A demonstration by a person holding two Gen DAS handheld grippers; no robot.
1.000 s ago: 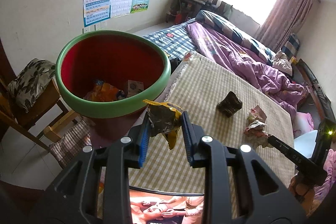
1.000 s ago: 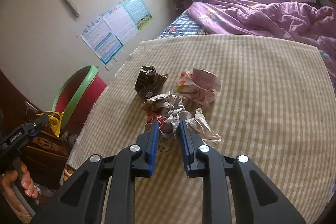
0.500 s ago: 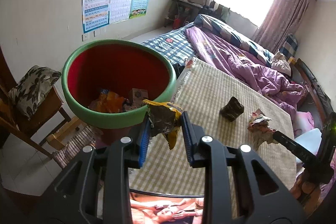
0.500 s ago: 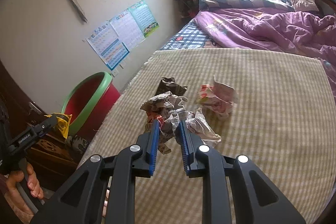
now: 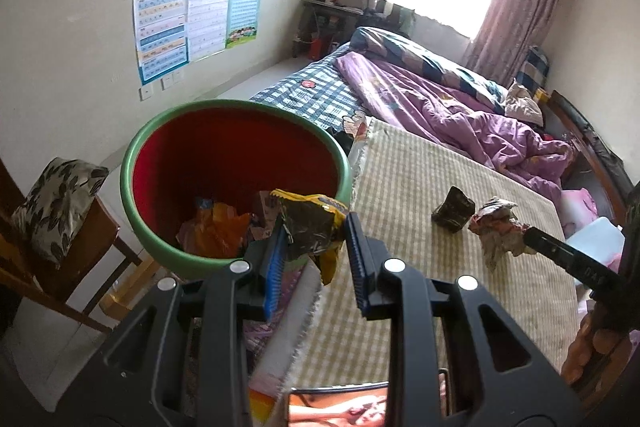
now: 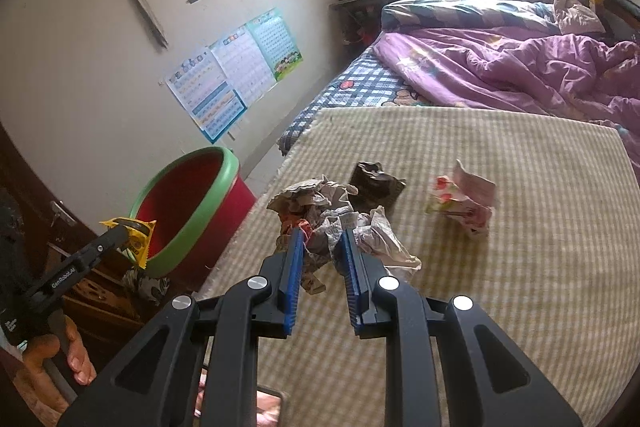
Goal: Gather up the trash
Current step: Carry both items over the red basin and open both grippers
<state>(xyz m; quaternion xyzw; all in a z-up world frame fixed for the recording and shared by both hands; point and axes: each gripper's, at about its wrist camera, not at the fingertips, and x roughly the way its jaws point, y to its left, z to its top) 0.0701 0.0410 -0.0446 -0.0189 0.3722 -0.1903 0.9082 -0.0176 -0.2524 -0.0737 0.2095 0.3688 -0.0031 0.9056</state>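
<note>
My left gripper [image 5: 314, 233] is shut on a yellow and dark snack wrapper [image 5: 310, 223] and holds it at the near rim of the red bin with a green rim [image 5: 160, 227]. The bin holds orange wrappers [image 5: 218, 233]. My right gripper [image 6: 322, 241] is shut on a crumpled paper wad [image 6: 320, 211], lifted above the checked mat [image 6: 520, 267]. A dark crumpled packet [image 6: 374, 181] and a pink and white wrapper [image 6: 464, 201] lie on the mat. The right gripper's wad also shows in the left wrist view [image 5: 496, 227].
A wooden chair with a patterned cushion [image 5: 56, 203] stands left of the bin. A bed with a purple quilt [image 6: 520, 67] lies beyond the mat. Posters [image 5: 192, 27] hang on the wall. A glossy printed sheet [image 5: 336, 403] lies under my left gripper.
My left gripper has carried the snack wrapper closer to the bin's rim. My right gripper has lifted the paper wad off the mat and moved it left, toward the bin.
</note>
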